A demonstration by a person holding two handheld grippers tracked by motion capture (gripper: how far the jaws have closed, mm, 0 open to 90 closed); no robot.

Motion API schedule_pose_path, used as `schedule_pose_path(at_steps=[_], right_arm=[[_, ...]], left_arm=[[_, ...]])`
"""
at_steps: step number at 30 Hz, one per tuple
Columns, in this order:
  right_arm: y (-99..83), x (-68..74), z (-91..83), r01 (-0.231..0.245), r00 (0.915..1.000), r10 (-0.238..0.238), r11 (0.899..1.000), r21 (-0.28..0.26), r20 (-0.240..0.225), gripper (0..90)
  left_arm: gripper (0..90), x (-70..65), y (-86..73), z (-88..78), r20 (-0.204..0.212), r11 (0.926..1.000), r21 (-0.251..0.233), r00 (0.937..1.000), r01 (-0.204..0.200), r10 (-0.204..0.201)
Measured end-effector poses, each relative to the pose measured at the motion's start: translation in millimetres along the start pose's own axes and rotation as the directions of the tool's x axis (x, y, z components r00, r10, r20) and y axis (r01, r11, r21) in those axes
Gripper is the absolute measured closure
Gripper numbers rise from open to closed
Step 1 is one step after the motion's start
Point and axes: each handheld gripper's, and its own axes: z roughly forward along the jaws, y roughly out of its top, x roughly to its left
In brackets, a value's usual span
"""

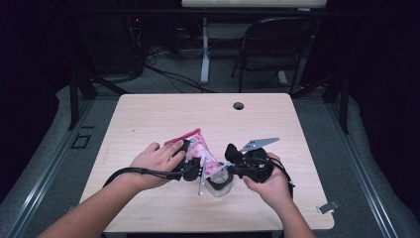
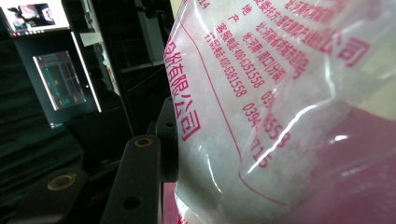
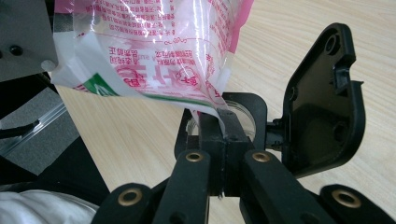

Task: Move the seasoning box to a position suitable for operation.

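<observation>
Pink-printed clear plastic bag (image 1: pixel 202 151) of white granules held above the pale wooden tabletop (image 1: pixel 148 114), near its front middle, between both hands. Right gripper (image 3: pixel 223 128) pinched shut on the bag's bottom corner. Left gripper (image 1: pixel 190 166) pressed against the bag's side; open or closed, cannot tell. Beneath the bag, a small clear container (image 1: pixel 220 186) with a black lid (image 3: pixel 327 102) flipped up.
</observation>
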Motion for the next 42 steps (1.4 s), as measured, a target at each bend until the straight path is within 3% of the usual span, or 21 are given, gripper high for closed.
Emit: schedule_pose_path(at_steps=[9,42], right_arm=[[-3.6,-0.4,1.4,-0.002,1.0,0.002,1.0,0.011,-0.001,90.0],[-6.4,-2.5,2.1,-0.005,1.0,0.005,1.0,0.021,-0.001,90.0]], left_arm=[[64.5,-1.1,3.8,-0.6,-0.014,0.9995,0.001,0.9994,-0.032,0.032],[66.3,1.2,6.7,-1.8,-0.047,0.9986,0.009,0.9975,-0.052,0.052]])
